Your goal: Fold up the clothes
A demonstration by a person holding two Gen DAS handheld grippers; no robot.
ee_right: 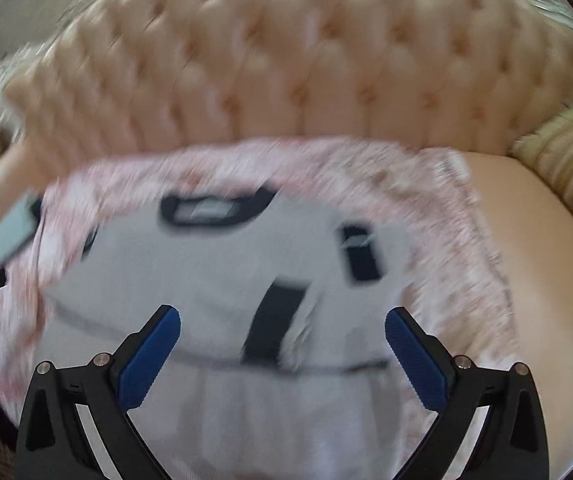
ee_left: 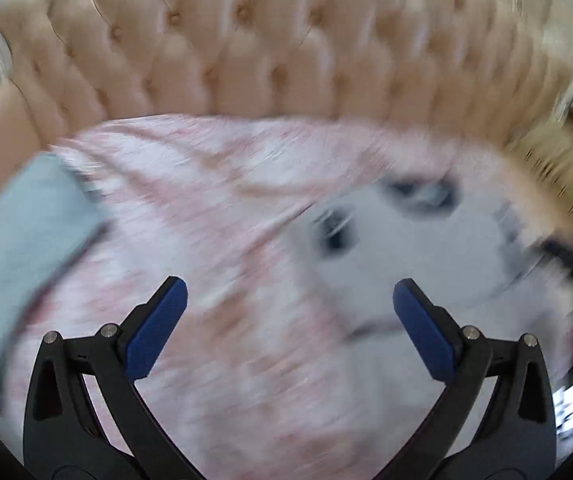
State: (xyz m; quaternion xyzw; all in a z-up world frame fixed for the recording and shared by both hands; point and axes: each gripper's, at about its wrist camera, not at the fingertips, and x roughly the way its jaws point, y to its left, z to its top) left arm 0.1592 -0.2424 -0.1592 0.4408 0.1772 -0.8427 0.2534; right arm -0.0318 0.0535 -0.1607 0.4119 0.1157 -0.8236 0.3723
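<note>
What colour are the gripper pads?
Blue pads, clearest in the right wrist view.

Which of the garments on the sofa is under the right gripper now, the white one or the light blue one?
The white garment with dark trim: it lies spread directly ahead of the open right gripper. The light blue garment sits far left.

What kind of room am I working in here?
Probably a living room at home, though the frames are blurred. A tufted beige sofa back fills the background, a pink patterned blanket covers its seat, and a white garment with dark trim lies spread on top.
</note>
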